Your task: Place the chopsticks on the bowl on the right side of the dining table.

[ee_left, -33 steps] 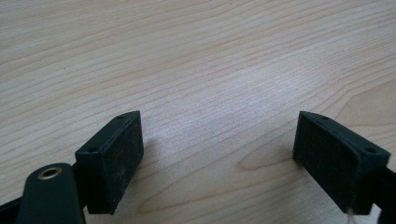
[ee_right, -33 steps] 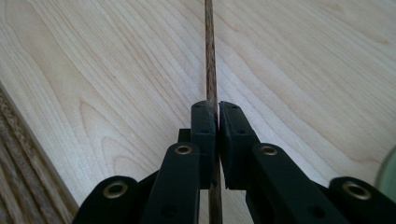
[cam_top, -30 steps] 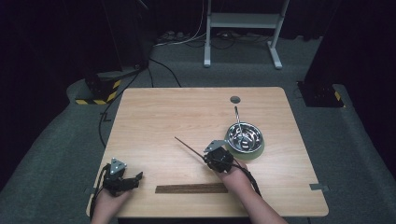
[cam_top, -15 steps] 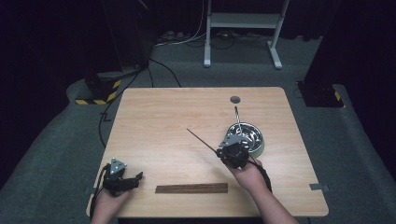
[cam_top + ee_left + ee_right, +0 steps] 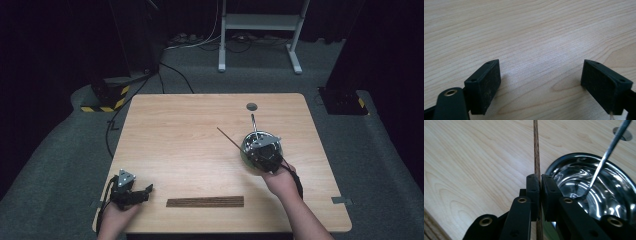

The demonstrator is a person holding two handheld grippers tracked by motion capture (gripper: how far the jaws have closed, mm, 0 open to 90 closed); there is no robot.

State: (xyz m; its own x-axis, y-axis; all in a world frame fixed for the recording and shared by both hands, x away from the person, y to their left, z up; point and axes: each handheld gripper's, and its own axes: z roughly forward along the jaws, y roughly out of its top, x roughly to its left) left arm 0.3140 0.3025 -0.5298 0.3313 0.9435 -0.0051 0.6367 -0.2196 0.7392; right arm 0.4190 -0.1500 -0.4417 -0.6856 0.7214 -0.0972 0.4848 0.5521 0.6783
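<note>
Now chopstick (image 5: 536,147) lengthwise between jaws (up-left).

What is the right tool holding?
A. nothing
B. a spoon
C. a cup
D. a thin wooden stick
D: in the right gripper view, the right tool has its jaws shut on a thin wooden stick, beside the shiny metal bowl.
</note>
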